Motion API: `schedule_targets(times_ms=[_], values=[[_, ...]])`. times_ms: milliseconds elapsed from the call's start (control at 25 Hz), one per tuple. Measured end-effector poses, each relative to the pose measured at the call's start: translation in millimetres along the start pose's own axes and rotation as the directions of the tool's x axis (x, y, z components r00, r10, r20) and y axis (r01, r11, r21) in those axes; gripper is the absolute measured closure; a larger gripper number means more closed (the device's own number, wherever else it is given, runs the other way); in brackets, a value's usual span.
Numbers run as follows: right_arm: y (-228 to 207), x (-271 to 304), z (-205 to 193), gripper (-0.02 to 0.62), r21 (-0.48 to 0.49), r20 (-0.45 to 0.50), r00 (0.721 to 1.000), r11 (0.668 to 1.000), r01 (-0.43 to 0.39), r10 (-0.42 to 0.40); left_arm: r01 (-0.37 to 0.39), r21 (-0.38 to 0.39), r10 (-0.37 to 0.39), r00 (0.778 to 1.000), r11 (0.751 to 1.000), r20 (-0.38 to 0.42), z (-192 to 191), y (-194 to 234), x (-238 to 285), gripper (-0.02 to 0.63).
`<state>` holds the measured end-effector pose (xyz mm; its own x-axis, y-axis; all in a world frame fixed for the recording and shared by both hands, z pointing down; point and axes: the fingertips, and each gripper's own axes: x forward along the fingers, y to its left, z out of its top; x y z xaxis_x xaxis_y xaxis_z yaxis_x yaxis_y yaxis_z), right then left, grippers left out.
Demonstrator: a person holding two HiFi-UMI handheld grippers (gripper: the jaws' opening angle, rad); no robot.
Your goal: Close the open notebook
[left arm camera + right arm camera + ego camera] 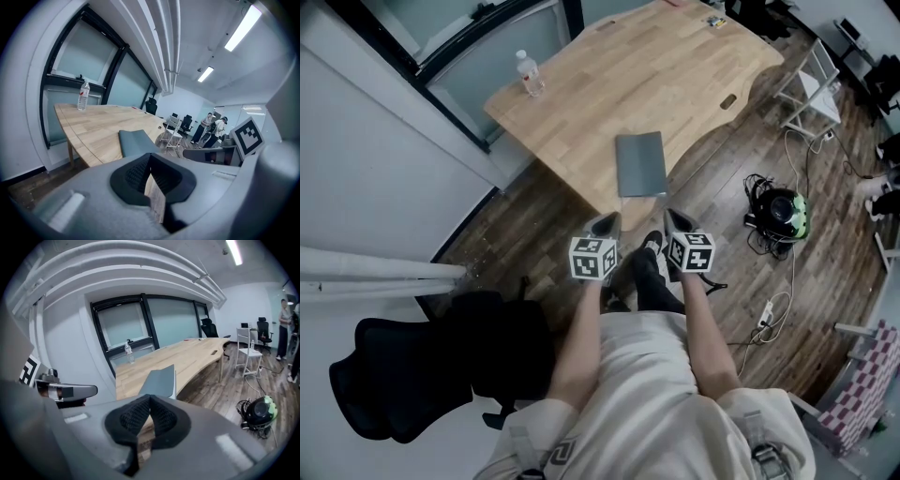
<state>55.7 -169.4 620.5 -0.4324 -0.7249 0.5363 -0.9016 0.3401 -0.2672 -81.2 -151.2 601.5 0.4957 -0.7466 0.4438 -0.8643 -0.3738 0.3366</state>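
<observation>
Notebook (640, 163): flat near table (675, 66) edge, grey cover up, apparently closed | left gripper (605, 225), right gripper (677, 222): we hold both short of it, jaws together, empty, likely because nothing needs gripping.

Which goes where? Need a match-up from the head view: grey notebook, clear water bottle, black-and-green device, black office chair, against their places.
Things
1. grey flat notebook
2. clear plastic water bottle
3. round black-and-green device
4. black office chair

Places
A. on the dark wood floor, right of the light wooden table
B. far left corner of the table
C. on the floor, lower left of the head view
D. near edge of the table, lying closed

Pairs: 1-D, 2-B, 3-A, 4-C
</observation>
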Motion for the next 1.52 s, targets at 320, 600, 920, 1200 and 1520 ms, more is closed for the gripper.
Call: schedule_targets(times_ms=[320,600,920,1200,1520], values=[[-10,-10,-4,0.594,0.020,0.010,1.000,1.000,0.015,-0.016,0.004,0.016,-0.004,1.000,1.000,-0.006,-5,-9,0,0.598],[-8,-13,-2,0.594,0.000,0.018,1.000,1.000,0.016,-0.016,0.002,0.030,-0.002,1.000,1.000,0.008,1,-9,-1,0.598],[-9,-17,2,0.594,-0.002,0.024,0.999,1.000,0.026,-0.026,0.009,0.039,-0.009,1.000,0.999,0.010,3,-10,0,0.598],[-7,-20,4,0.594,-0.006,0.032,0.999,1.000,0.026,-0.026,0.012,0.043,-0.013,1.000,0.999,0.016,6,-13,-2,0.598],[-9,-26,-2,0.594,-0.027,0.026,0.999,0.999,0.040,-0.039,0.021,0.049,-0.022,1.000,0.999,0.009,1,-17,-3,0.598]])
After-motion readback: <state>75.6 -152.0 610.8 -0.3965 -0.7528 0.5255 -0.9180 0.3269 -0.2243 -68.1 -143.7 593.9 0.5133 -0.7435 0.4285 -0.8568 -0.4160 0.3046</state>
